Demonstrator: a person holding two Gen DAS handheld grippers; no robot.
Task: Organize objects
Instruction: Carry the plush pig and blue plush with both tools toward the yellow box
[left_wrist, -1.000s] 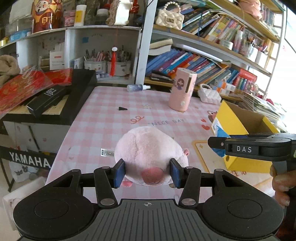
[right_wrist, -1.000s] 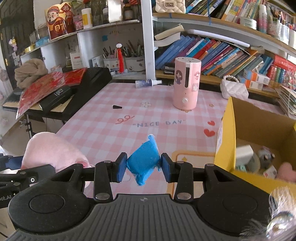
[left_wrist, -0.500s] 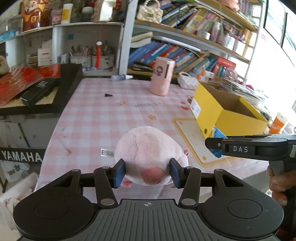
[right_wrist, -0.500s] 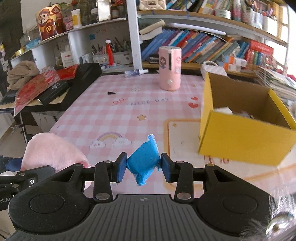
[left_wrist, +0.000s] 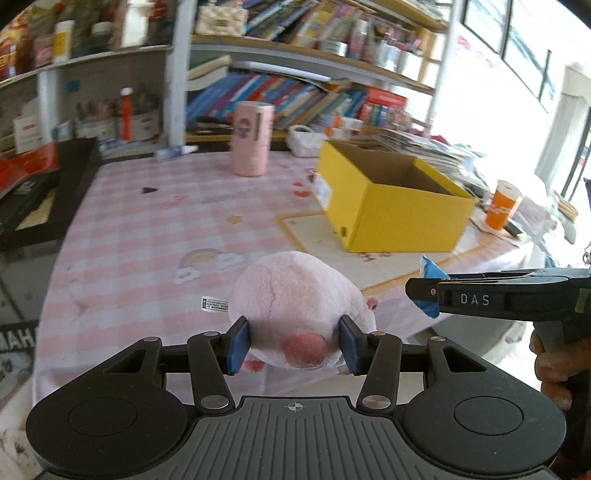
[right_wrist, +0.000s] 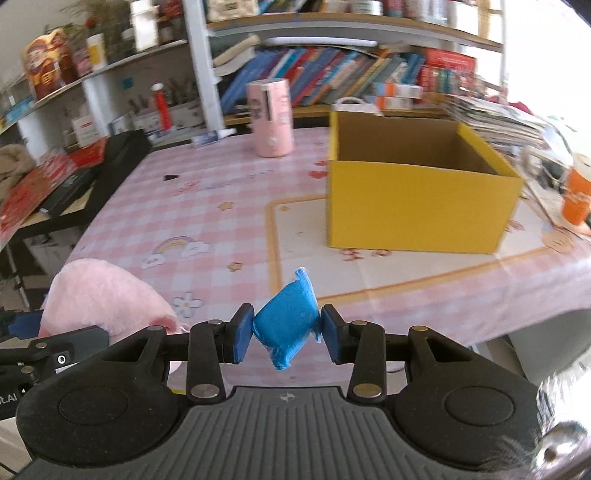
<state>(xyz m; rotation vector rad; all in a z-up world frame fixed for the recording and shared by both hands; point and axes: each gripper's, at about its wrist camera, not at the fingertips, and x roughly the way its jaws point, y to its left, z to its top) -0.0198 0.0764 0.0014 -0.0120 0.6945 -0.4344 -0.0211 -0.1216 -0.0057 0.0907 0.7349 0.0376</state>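
A pink plush toy (left_wrist: 299, 299) is clamped in the left hand-held gripper (left_wrist: 294, 345) and a blue packet (right_wrist: 288, 319) in the right hand-held gripper (right_wrist: 287, 338), both held above the surface (right_wrist: 207, 206). Neither is yet deposited; the open yellow box (right_wrist: 417, 206) stands beyond, so both placements are judged outstanding.

Left wrist camera sitting behind left tool (left_wrist: 294, 345), looking forward and downward over pink checked desk (left_wrist: 147, 236) from near edge. Right wrist camera doing same from behind right tool (right_wrist: 287, 334), standing further right. Both views sharing open yellow cardboard box (left_wrist: 391, 206) (right_wrist: 417, 206), pink cylinder (left_wrist: 251, 138) (right_wrist: 271, 118), crowded bookshelves (left_wrist: 295, 88) (right_wrist: 332, 74) behind.
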